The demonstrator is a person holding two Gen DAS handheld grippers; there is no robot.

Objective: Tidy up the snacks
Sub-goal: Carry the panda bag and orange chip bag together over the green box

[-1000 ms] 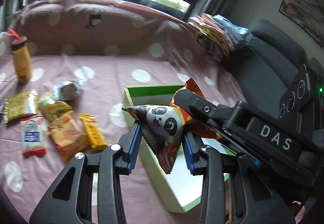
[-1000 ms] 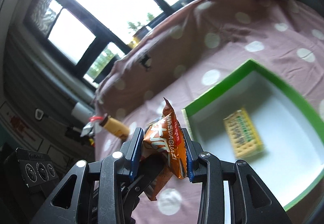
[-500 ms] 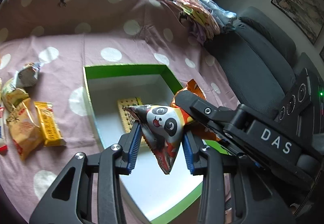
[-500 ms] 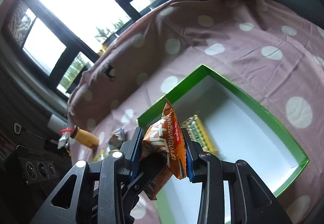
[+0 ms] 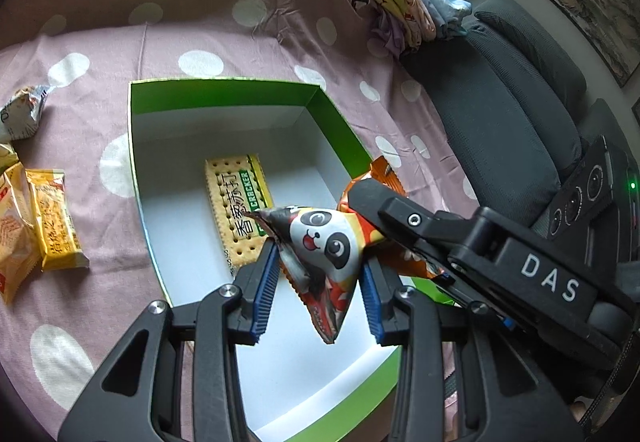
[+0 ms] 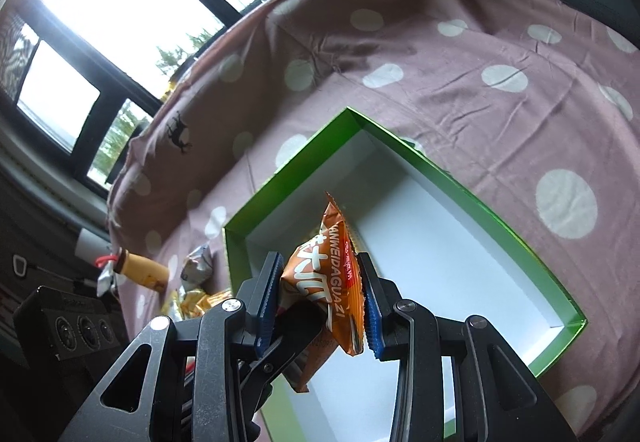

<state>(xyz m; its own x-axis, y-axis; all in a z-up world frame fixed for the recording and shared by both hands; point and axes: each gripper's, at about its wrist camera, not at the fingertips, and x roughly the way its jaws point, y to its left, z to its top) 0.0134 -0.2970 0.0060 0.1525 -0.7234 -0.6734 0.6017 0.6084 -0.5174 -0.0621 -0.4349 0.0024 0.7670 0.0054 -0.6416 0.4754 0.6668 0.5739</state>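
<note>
Left gripper clamps panda snack packet, right gripper clamps orange snack packet, both above green box holding cracker pack

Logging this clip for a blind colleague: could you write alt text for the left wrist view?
The left claw grips a panda-print snack pouch above an open green box holding one cracker pack. The right claw reaches in beside it with an orange packet. Yellow snack packs lie on the polka-dot cloth.

Home (bedsheet, folded laundry)
</note>
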